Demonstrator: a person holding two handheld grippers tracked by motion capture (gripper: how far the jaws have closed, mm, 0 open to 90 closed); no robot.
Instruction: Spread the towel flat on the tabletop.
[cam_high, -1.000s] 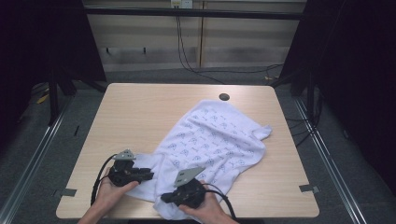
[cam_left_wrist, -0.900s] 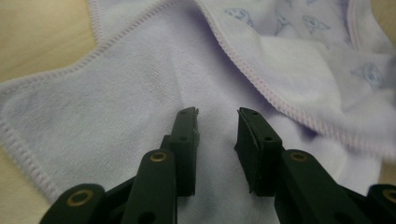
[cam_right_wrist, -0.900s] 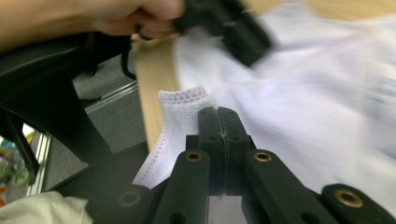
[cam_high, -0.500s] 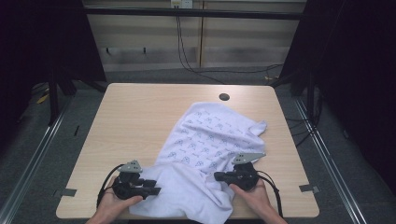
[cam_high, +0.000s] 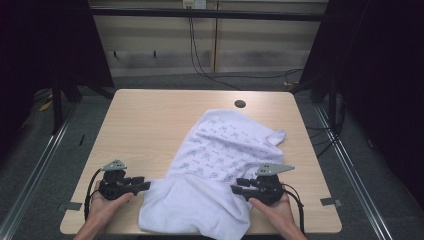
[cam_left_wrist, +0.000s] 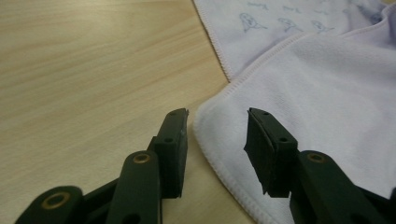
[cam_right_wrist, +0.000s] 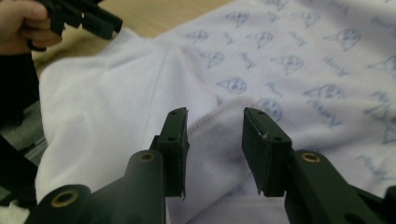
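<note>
A white towel (cam_high: 225, 150) with a small blue print lies on the wooden table (cam_high: 150, 125). Its near part is folded over and shows a plain white side (cam_high: 192, 205). My left gripper (cam_high: 146, 186) sits at the fold's left corner. Its jaws have just been opening and stand open, with the hemmed towel corner (cam_left_wrist: 210, 116) between them and untouched by the pads. My right gripper (cam_high: 235, 190) is at the fold's right side. It too has just opened, and a ridge of towel hem (cam_right_wrist: 212, 119) lies between its parted jaws. The left gripper (cam_right_wrist: 100, 23) also appears far off in the right gripper view.
A round cable hole (cam_high: 240, 104) sits near the table's far edge. The towel's near edge hangs slightly over the front edge of the table. Bare wood (cam_high: 145, 130) stretches left of the towel. Dark frames and cables stand beyond the table.
My right gripper has moved from the middle of the near towel edge to the right, and the folded white part now spreads wider. The left gripper has shifted slightly left.
</note>
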